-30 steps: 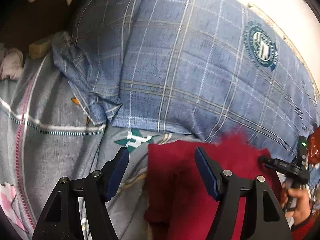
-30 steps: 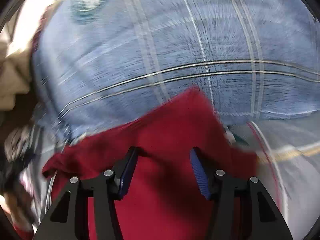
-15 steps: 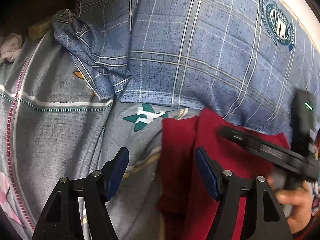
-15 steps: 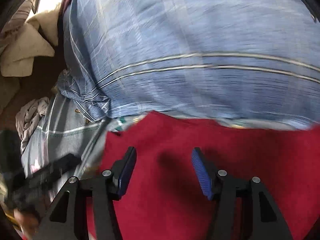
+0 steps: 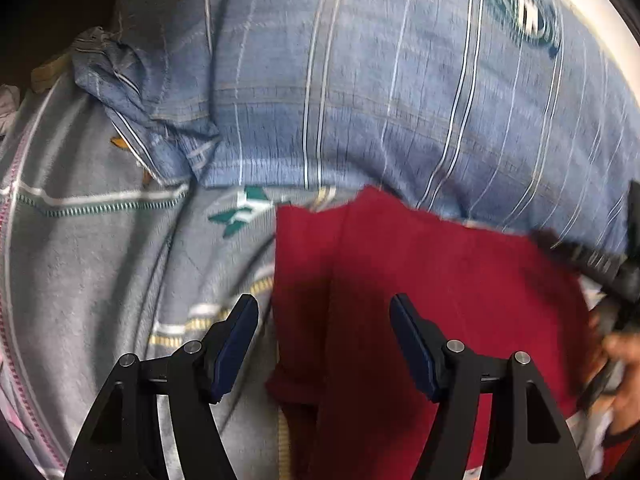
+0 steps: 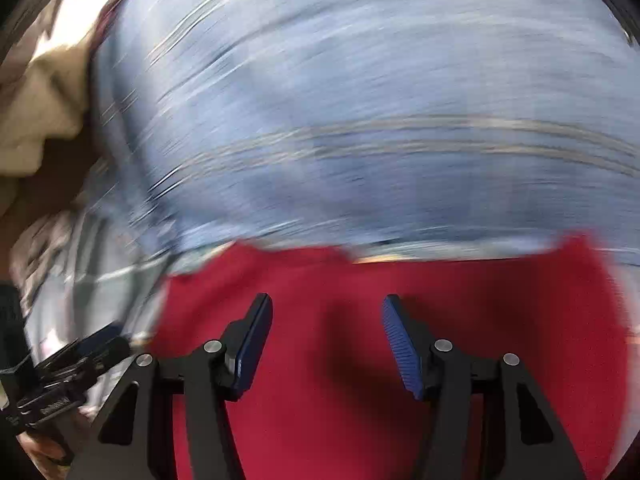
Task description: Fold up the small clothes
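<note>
A dark red garment lies spread on the grey patterned bedsheet, its far edge against a blue plaid pillow. My left gripper hovers open over the garment's left edge, where a strip is folded over. Nothing sits between its pads. In the right wrist view the same red garment fills the lower half. My right gripper stands open above its middle, holding nothing. The right gripper's black body and a hand show at the right edge of the left wrist view.
The plaid pillow bulks behind the garment. A crumpled plaid cloth lies at the pillow's left end. Beige fabric sits at the far left in the right wrist view. The left gripper's black body shows low left there.
The left gripper has come down and closer over the garment's left edge. The right gripper swept sideways across the red garment, which now lies spread wider; both stay open.
</note>
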`<state>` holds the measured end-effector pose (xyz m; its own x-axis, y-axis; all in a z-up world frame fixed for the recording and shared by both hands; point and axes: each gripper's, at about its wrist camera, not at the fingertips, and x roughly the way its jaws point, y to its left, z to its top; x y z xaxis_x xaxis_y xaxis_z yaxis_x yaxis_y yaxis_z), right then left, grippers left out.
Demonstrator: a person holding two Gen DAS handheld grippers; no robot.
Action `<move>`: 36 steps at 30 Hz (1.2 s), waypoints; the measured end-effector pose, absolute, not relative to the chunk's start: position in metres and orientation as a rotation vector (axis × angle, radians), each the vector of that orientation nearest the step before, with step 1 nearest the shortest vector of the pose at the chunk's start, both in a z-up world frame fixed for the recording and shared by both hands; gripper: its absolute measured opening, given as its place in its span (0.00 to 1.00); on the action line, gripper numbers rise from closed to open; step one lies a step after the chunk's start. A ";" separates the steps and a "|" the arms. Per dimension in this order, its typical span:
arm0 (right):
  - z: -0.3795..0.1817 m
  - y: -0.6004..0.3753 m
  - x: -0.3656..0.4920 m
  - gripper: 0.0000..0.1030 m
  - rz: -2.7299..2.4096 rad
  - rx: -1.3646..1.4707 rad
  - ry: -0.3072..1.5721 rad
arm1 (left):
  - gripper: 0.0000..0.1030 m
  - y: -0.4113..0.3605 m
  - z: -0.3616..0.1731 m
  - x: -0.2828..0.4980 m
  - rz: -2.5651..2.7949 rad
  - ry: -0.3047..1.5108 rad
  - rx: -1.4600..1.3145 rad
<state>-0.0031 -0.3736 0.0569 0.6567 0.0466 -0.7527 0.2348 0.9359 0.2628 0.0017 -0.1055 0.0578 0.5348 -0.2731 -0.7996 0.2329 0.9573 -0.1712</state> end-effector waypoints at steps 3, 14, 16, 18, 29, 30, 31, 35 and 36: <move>0.053 -0.432 -0.021 0.59 -0.290 0.403 0.863 | 0.67 -0.111 0.038 0.009 -0.266 1.014 -0.021; 0.059 -0.450 -0.072 0.70 -0.283 0.441 0.875 | 0.74 -0.110 0.037 0.013 -0.226 1.000 -0.077; 0.047 -0.438 -0.081 0.73 -0.292 0.388 0.924 | 0.74 -0.107 0.046 0.001 -0.223 0.978 -0.075; 0.041 -0.427 -0.083 0.73 -0.328 0.307 0.958 | 0.74 -0.105 0.058 -0.012 -0.226 0.951 -0.081; 0.135 -0.323 -0.131 0.78 -0.141 0.299 0.912 | 0.75 -0.062 0.113 -0.094 -0.221 0.809 -0.126; 0.136 -0.315 -0.133 0.78 -0.143 0.310 0.908 | 0.76 -0.058 0.113 -0.096 -0.227 0.802 -0.137; 0.137 -0.307 -0.135 0.79 -0.148 0.330 0.902 | 0.76 -0.051 0.111 -0.097 -0.228 0.801 -0.158; 0.128 -0.277 -0.118 0.88 -0.147 0.354 0.878 | 0.76 -0.042 0.095 -0.093 -0.218 0.841 -0.153; 0.122 -0.271 -0.115 0.88 -0.139 0.348 0.883 | 0.76 -0.043 0.090 -0.088 -0.207 0.855 -0.124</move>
